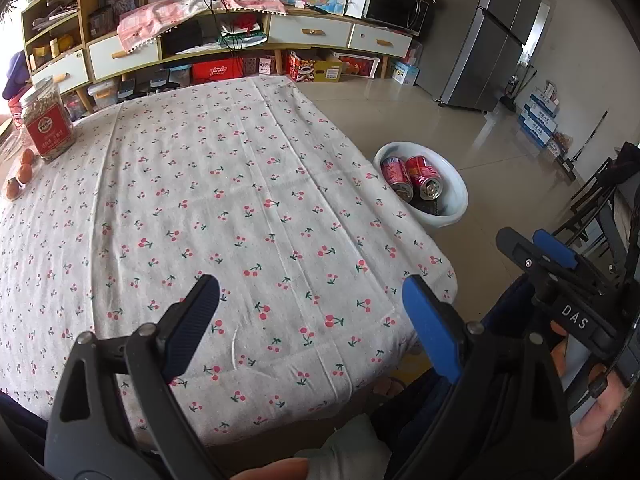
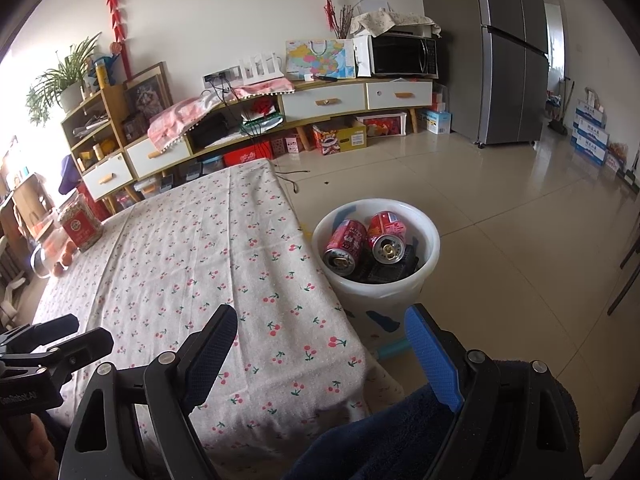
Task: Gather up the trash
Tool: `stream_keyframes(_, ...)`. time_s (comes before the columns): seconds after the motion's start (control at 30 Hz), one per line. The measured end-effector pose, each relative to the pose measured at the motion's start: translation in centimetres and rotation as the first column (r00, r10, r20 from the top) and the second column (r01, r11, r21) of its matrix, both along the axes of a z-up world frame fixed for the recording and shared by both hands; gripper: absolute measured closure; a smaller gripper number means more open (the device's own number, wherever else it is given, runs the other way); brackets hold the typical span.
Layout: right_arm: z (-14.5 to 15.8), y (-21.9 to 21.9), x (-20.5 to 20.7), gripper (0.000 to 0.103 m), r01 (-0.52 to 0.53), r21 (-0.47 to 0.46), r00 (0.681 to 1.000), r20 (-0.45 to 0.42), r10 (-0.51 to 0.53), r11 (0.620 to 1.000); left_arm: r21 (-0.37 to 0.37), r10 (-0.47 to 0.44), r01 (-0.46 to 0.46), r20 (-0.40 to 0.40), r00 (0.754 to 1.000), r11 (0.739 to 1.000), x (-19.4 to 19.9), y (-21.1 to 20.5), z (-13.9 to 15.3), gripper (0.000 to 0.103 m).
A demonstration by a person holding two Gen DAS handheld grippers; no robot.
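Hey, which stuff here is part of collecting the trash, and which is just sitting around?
Part of the job:
- white bucket on the floor
- two red cans inside it
- left tongs and right tongs, both open and empty

Just sitting around:
- jar on the tablecloth
- small oranges
- microwave
- fridge

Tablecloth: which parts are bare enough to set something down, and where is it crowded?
The tablecloth is bare from the near edge by the left gripper across to the right edge beside the white bucket. The crowded spot is the far left corner: the jar and small oranges. The bucket already holds two red cans.
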State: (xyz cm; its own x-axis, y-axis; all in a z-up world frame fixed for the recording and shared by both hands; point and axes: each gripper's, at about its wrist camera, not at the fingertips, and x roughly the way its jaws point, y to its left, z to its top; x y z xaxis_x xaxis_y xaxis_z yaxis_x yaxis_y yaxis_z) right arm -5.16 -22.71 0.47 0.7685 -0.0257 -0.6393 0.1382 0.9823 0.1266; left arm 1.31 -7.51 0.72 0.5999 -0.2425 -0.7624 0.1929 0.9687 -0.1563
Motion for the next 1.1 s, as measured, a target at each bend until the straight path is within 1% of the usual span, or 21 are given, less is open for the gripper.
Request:
stream_keyframes(0.53, 0.01, 0.05, -0.01, 0.016, -0.001, -0.002, 1.000, 0.000, 0.001, 1.000, 0.003, -0.005, 0.005, -0.010, 1.000, 1.000, 0.15, 0.04, -0.23, 0.010)
stream_keyframes(1.1, -0.14, -0.49, 0.25, 0.016, -0.009, -0.012, 1.000, 0.002, 0.009, 1.000, 0.006, -0.021, 0.021, 0.013, 1.000, 1.000, -0.36, -0.36, 0.20, 0.010)
